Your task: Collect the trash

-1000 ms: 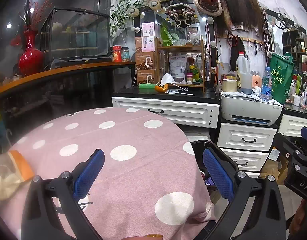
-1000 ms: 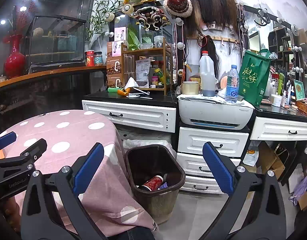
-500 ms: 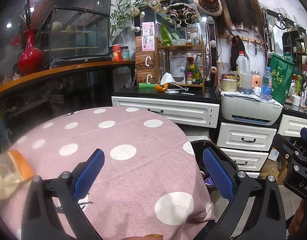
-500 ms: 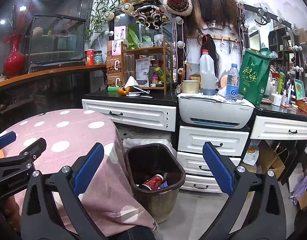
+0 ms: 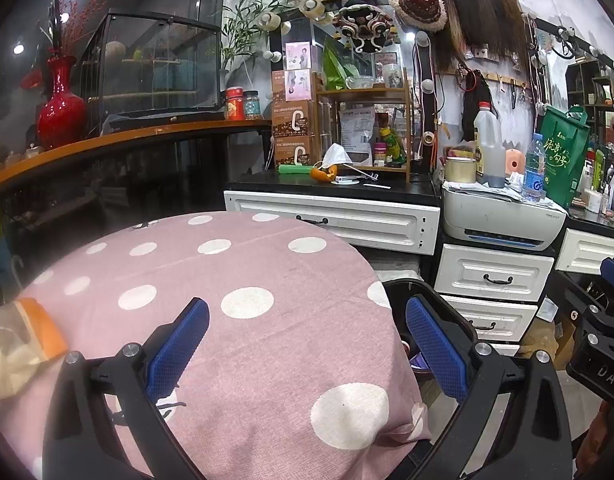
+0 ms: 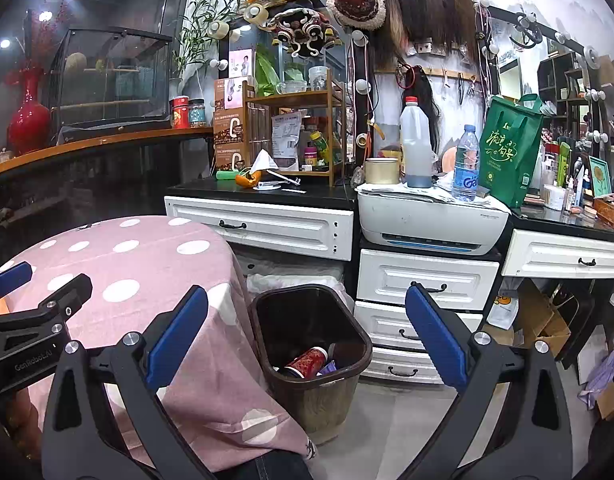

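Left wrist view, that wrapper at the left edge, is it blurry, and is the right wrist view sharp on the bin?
Left wrist view: the wrapper is soft and smeared by the fisheye rim. Right wrist view: the bin is sharp, its inside dark.

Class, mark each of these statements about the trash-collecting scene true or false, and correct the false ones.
1. The bin beside the table is empty. False: a red can and other scraps lie in it.
2. Both hand-held grippers are open. True: the left hand-held gripper and right hand-held gripper hold nothing.
3. The tablecloth is plain blue. False: it is pink with white dots.
4. A clear wrapper with an orange edge lies at the table's left edge. True.
5. The printer sits on the floor. False: it sits on white drawers.
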`<state>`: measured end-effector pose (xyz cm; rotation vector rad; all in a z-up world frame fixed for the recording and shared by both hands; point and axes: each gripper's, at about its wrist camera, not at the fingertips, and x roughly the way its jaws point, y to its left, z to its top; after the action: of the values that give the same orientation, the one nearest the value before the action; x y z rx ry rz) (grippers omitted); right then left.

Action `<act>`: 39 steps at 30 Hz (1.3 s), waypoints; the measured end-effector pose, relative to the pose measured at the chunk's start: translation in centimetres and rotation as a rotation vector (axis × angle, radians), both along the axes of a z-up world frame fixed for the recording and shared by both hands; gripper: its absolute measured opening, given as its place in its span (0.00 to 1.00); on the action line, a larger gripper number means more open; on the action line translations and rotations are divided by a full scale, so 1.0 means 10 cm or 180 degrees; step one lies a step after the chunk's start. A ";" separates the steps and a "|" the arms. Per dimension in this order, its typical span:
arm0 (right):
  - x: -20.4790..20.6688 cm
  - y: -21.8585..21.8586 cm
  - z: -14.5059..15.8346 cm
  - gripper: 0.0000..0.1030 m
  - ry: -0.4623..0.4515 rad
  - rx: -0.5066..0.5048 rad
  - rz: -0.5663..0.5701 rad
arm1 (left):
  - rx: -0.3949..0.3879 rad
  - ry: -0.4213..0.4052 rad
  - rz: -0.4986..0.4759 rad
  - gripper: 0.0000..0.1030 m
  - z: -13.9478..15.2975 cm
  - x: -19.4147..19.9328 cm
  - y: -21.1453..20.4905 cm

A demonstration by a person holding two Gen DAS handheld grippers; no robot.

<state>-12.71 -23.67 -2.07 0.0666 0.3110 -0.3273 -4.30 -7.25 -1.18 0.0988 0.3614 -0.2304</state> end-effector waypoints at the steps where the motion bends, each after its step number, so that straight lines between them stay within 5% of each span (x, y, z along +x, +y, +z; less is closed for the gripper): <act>1: 0.00 0.00 0.00 0.94 -0.0001 -0.0001 -0.0003 | -0.0004 0.0000 -0.0002 0.95 0.00 0.00 0.00; 39: 0.01 0.02 -0.08 0.94 0.0046 0.0023 0.0015 | -0.0011 0.0075 0.0002 0.95 -0.05 0.00 -0.03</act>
<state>-12.63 -23.50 -2.91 0.0705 0.3267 -0.3221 -4.33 -7.51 -1.70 0.0926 0.3845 -0.2318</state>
